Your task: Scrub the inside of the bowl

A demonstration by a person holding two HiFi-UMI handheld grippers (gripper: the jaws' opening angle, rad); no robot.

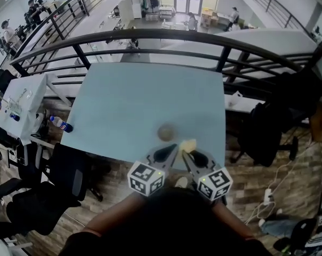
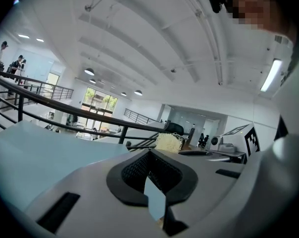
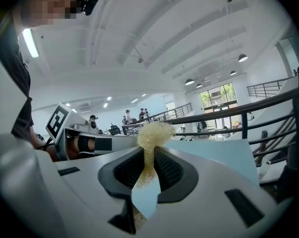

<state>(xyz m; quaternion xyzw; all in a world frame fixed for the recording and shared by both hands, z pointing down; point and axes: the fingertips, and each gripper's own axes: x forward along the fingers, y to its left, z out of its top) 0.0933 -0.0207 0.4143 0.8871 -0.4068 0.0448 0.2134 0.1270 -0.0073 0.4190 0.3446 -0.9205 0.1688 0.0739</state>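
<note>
my right gripper [image 3: 149, 165] clamps a pale yellow mesh scrub pad [image 3: 152, 133], soft and springy. left gripper [image 2: 150, 170] has its jaws together, empty. the small round brown bowl [image 1: 165, 132] sits just ahead on the pale blue table [image 1: 123, 105]; likely light and slippery, so i'd pinch its rim.

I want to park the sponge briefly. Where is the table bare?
Bare: the wide table stretch from the bowl back to the railing, and both sides of the bowl. Crowded: the near edge, where the left gripper, right gripper and sponge meet.
</note>
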